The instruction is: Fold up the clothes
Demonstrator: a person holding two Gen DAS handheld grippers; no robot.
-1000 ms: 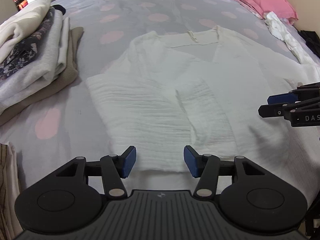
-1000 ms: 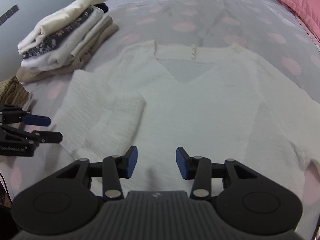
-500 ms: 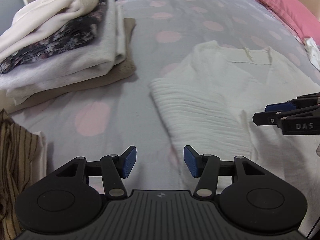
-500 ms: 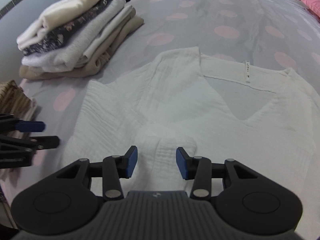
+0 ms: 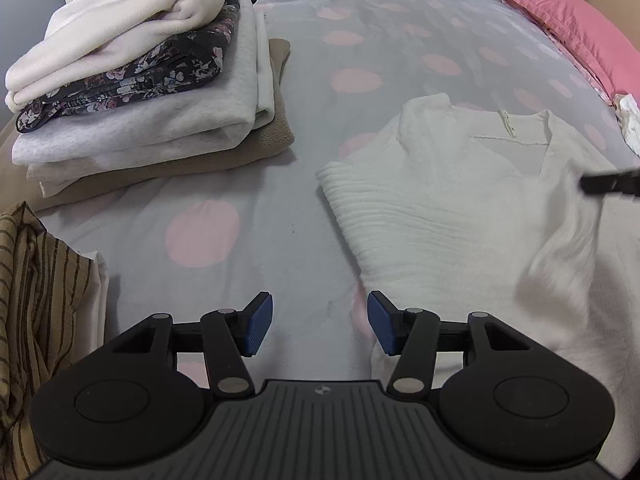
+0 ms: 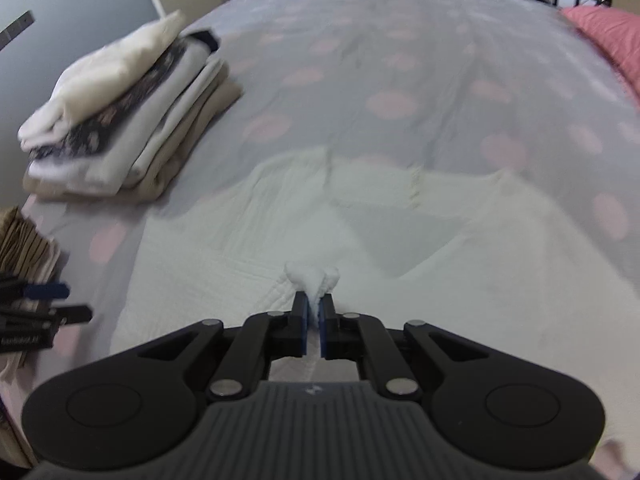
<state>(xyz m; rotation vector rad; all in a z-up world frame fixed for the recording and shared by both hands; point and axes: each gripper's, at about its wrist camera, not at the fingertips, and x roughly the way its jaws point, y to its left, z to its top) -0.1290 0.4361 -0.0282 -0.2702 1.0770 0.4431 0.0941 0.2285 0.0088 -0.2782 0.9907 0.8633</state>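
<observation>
**Right fingers grab the top**

The right gripper (image 6: 315, 322) has just squeezed its fingers together, and now they pinch a bunch of the white crinkly cotton top (image 6: 280, 232). So a fold can start. The left gripper (image 5: 320, 324) has its fingers spread over the grey bed cover with pink dots (image 5: 256, 240), the top just beside them. Both point steeply down.

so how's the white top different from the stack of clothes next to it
The white top is one garment spread low across the bed, only partly folded; the stack of clothes is several garments finished and piled high. The top is all white, the stack mixes cream, dark floral, grey and tan. The right gripper pinches the top; nothing touches the stack. Both lie on the spotted bedspread.
</observation>
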